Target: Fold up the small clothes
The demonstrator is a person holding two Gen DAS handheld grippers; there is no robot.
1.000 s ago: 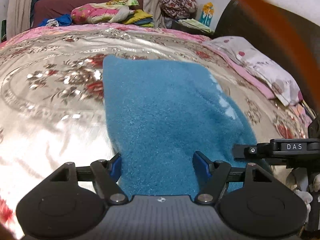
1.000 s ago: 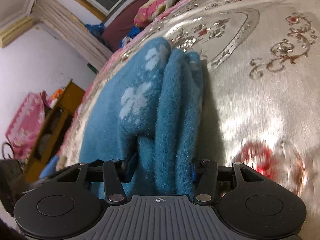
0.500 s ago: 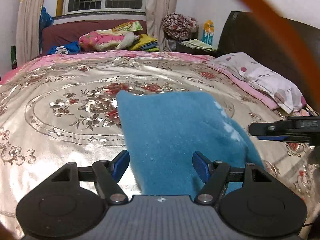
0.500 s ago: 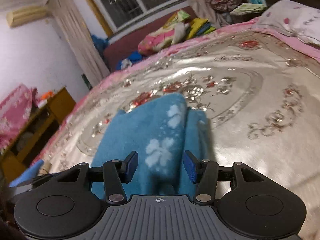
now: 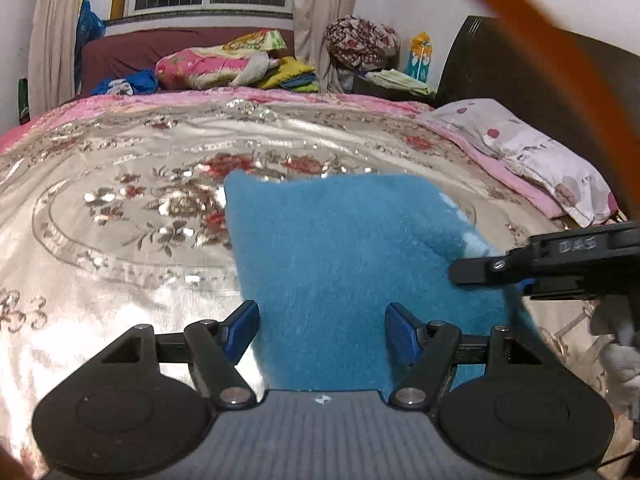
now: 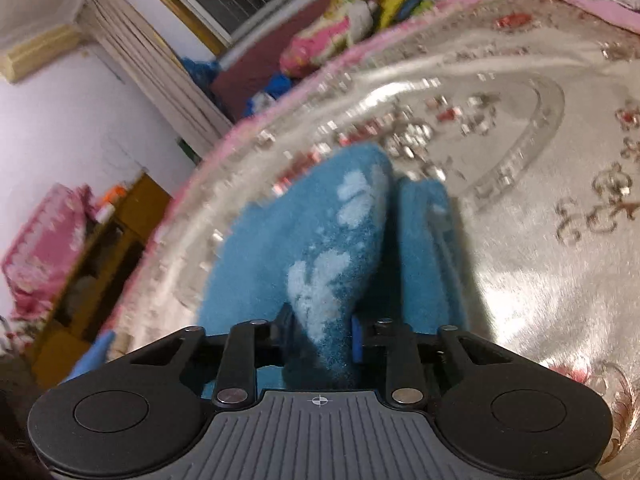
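Ahead, blue cloth (image 5: 352,264) edge, bare bedspread (image 5: 120,264).

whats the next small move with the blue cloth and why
Probably close the left gripper on the blue cloth: its jaws stand open around the near edge, while the right gripper already pinches its side, so both grips can carry the fold.

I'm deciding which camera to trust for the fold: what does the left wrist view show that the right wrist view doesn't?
Only the left wrist view shows the left gripper open over the blue fleece garment, the right gripper from the side, the pillow and the dark headboard.

Only the right wrist view shows the right gripper shut on a fold with pale paw prints, and a wooden cabinet.

Both show the garment, floral bedspread and window.
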